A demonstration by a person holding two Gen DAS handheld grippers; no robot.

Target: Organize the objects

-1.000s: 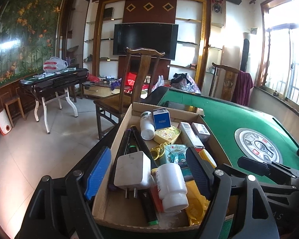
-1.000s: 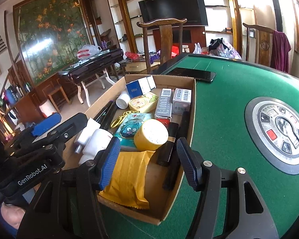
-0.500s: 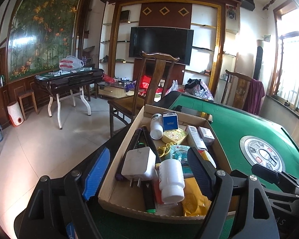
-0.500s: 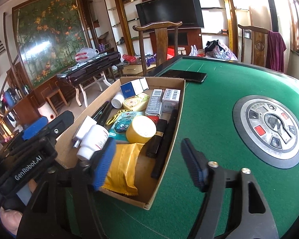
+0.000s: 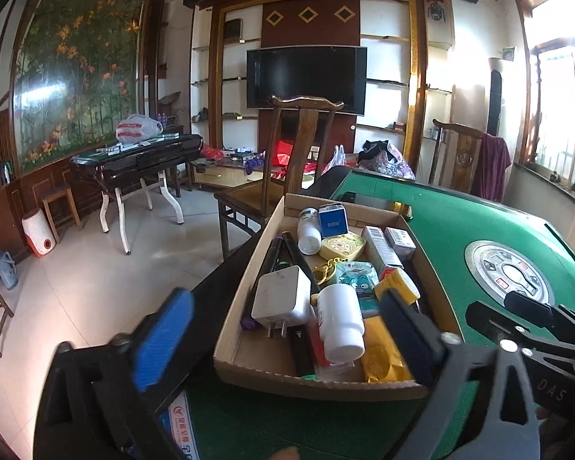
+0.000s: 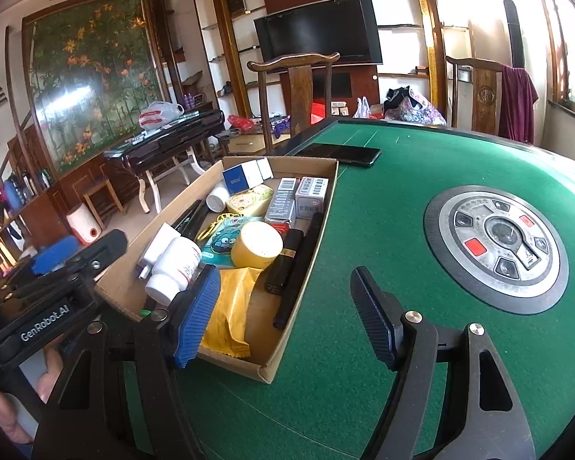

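Cardboard box (image 5: 314, 381): on green table (image 6: 421, 176), holding white bottle (image 5: 341, 324), charger (image 5: 281, 297), yellow roll (image 6: 256, 244), cartons. Sorting appears unstarted. Left gripper (image 5: 287, 339) and right gripper (image 6: 287, 310): wide open, empty, near box's front edge.

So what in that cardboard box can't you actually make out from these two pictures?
- Left view: the yellow packet is half hidden behind the left gripper's right finger.
- Both views: print on the white bottle and small boxes is too small to read.
- Right view: the white charger is mostly behind the bottle.
- Left view: a printed card is cut off by the bottom edge.
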